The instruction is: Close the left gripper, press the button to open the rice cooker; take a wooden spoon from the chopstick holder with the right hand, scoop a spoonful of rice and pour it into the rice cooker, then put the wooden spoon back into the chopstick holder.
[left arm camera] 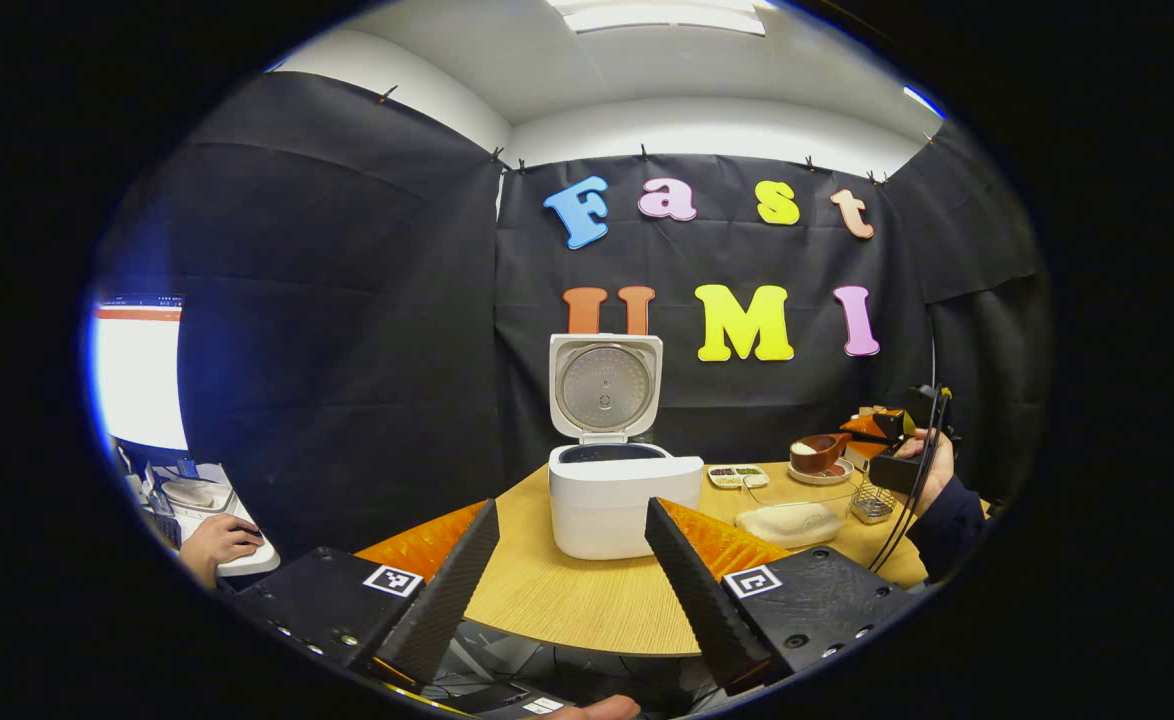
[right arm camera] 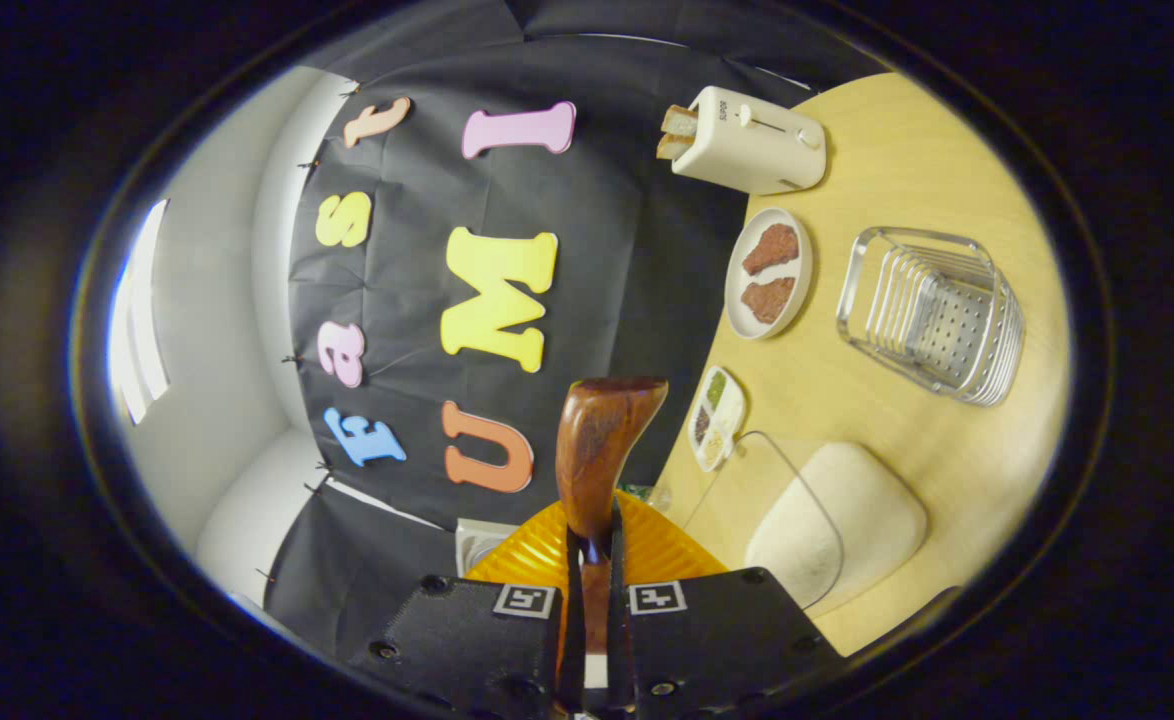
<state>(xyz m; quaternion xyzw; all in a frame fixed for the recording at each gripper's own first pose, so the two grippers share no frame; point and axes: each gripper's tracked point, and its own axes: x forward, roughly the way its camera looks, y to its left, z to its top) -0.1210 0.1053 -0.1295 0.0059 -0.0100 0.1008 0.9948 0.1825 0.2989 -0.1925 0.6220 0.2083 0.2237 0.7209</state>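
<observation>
Wooden spoon (right arm camera: 602, 440) sits clamped between the right hand-held gripper (right arm camera: 592, 560) fingers, bowl forward.

rice cooker (left arm camera: 623, 497) lid upright, pot mouth unobstructed

A round wooden table (left arm camera: 587, 600) carried the non-task items. In the right gripper view, a cream toaster (right arm camera: 752, 142) stood at the table's edge by the wall, with slices of bread (right arm camera: 675, 132) protruding from its slots. Just beside it lay a white plate (right arm camera: 755, 315) holding two brown pieces of food (right arm camera: 770, 272). A small divided dish (right arm camera: 715, 417) of assorted grains sat near the plate. A pale oval pouch (right arm camera: 837, 520) rested on the table, with a thin cord (right arm camera: 797, 470) looped across it. In the left gripper view, a lit monitor (left arm camera: 142, 375) and a cluttered desk (left arm camera: 197, 500) stood off to the left, outside the booth cloth.
</observation>
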